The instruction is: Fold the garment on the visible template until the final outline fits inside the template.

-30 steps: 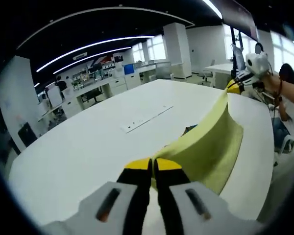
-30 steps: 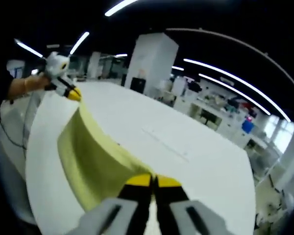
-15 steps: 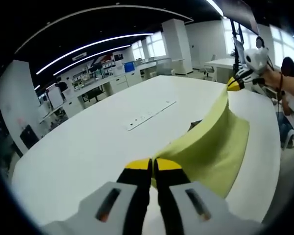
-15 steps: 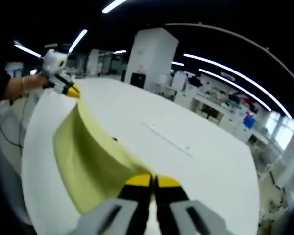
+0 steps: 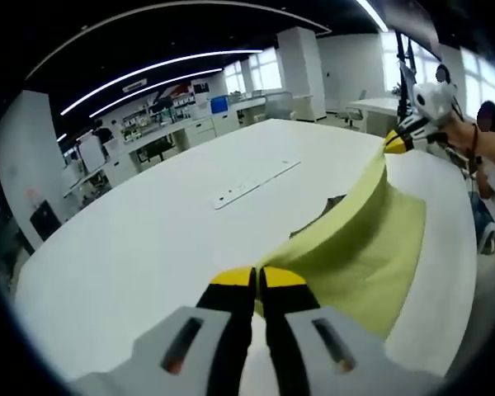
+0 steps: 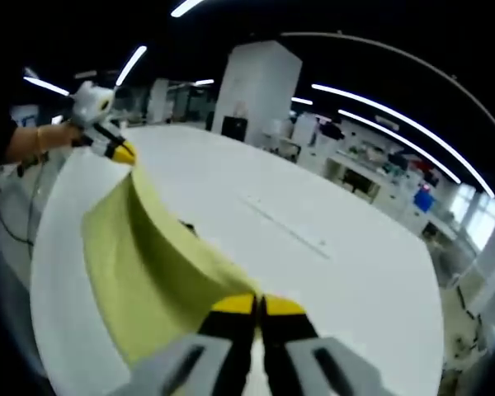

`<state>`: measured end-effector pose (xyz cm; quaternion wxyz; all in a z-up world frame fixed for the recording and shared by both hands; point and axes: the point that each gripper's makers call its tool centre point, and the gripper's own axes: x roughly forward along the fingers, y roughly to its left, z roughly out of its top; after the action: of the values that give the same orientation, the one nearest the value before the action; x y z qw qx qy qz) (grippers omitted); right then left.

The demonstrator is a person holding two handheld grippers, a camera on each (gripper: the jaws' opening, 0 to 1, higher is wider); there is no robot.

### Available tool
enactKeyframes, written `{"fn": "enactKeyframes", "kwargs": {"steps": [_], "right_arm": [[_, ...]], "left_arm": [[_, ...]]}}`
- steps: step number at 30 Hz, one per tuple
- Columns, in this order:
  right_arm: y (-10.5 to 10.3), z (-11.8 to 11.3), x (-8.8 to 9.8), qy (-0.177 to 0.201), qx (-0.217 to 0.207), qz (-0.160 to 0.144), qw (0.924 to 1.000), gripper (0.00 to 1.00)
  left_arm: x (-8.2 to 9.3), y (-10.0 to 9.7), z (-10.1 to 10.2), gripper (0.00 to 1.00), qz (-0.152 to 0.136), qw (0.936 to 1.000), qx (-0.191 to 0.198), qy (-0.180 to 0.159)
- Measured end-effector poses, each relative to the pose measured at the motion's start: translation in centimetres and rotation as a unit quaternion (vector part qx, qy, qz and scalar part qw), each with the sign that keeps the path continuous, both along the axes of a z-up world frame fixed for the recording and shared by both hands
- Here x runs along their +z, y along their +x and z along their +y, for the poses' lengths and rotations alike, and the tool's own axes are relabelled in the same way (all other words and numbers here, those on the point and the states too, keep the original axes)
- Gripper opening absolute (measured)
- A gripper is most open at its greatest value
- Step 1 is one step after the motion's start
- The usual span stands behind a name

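- Left gripper [image 5: 256,279]: jaws clamped on one end of the pale yellow cloth garment [image 5: 359,247].
- Right gripper [image 6: 256,305]: jaws pinched on the other end.
- Garment hangs stretched between both, lifted above the near edge of the large white table [image 5: 148,239].
- Dark flat template [image 5: 313,223] partly hidden behind the cloth.

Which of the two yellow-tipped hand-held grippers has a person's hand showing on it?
In the left gripper view, the far right hand-held gripper, gripped by a hand; the near left hand-held gripper shows none.
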<state>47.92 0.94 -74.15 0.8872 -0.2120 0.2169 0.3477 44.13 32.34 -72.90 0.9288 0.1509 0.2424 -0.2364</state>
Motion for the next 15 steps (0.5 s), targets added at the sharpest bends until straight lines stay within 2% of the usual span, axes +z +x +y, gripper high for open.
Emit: {"fn": "enactKeyframes", "kwargs": {"steps": [6,15], "right_arm": [[0.6,0.0,-0.8,-0.007,0.003,0.005,1.0,0.0],[1.3,0.0,-1.8,-0.012,0.006,0.012,0.9998,0.0]], "left_arm": [[-0.6,0.3,-0.3,0.0,0.007,1.0,-0.002,0.002],[-2.1,1.1,0.3,0.0,0.021,0.9997,0.003,-0.009]]}}
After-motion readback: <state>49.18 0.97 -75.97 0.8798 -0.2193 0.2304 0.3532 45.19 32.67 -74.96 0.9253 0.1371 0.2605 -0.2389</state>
